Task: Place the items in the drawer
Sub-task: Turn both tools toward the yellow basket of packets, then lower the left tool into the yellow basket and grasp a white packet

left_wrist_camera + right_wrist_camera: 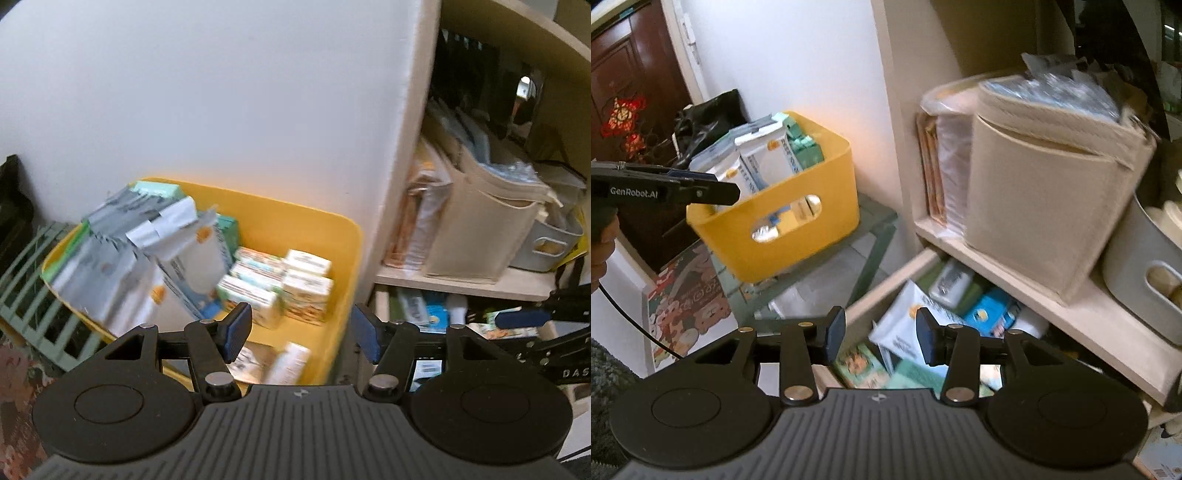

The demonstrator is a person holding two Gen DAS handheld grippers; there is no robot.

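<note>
We see the left gripper (pixel 301 334) with its blue pads apart and nothing between them, aimed at the yellow bin (pixel 332 236) that stands on a green slatted rack (pixel 33 295) against the white wall (pixel 221 92). The bin holds the items: tall white-and-blue boxes (pixel 192 251) stand upright but lean toward the bin's right side, long axis near vertical, while small carton packs (pixel 295 284) sit stacked in the right half, short sides facing us. Their print is too blurred to read.

The right gripper (pixel 881 338) also has its pads apart, empty, and hovers over the open drawer (pixel 886 280) below the beige shelf board (pixel 1015 280). The drawer already contains a white pouch (pixel 905 328), a blue pack (pixel 990 312) and a green-printed carton (pixel 860 363) — these lie flat, at mixed angles.

Surroundings: on the shelf above the drawer stands a beige fabric bin (pixel 1045 192) stuffed with plastic sleeves, just beside a grey handled tub (pixel 1145 273); the shelf overhangs the drawer's far portion. The upright side panel of the shelving (pixel 897 147) separates the yellow bin from the drawer. In the right wrist view the left gripper reaches in from the left edge — its tip overlaps the bin's near corner in the picture. A black bag (pixel 709 114) lies behind the bin.
</note>
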